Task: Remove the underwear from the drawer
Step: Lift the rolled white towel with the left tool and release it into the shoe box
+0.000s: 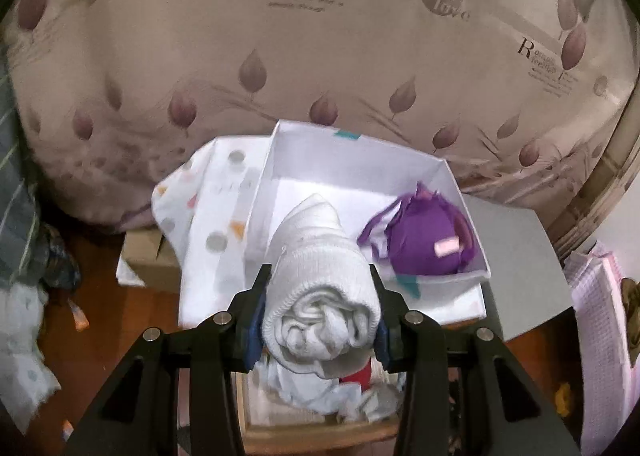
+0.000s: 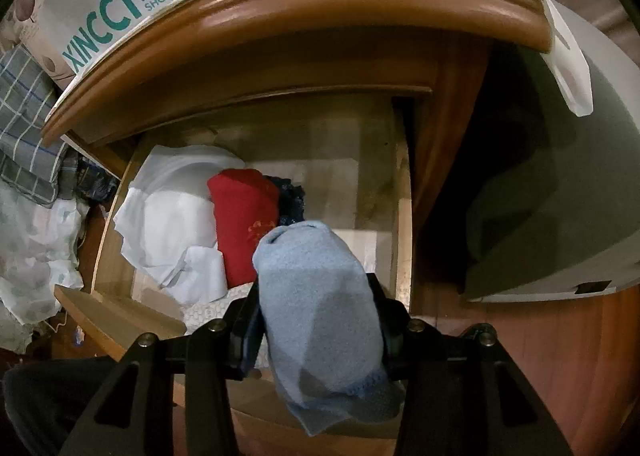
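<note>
I see my left gripper [image 1: 320,304] with its jaws pinching a rolled white underwear [image 1: 320,296], a thick ribbed knit bundle, held above the white shoe box [image 1: 352,159]. This cardboard box is open and has straight walls; inside, at its right corner, lies a purple underwear [image 1: 424,244], smooth cloth with a small pink label. The box stands on the nightstand top, close to the bed cover [image 1: 280,35] with printed leaves. Beside the box's left wall lies a white dotted cloth [image 1: 212,211].

My right gripper [image 2: 316,296] has its jaws pressed on a rolled light blue underwear [image 2: 320,304], soft and fuzzy, above the open wooden drawer [image 2: 360,183]. In the drawer, toward its left side, I see a folded red garment [image 2: 240,223], white crumpled cloths [image 2: 172,215] and a dark lace piece [image 2: 292,199].
</note>
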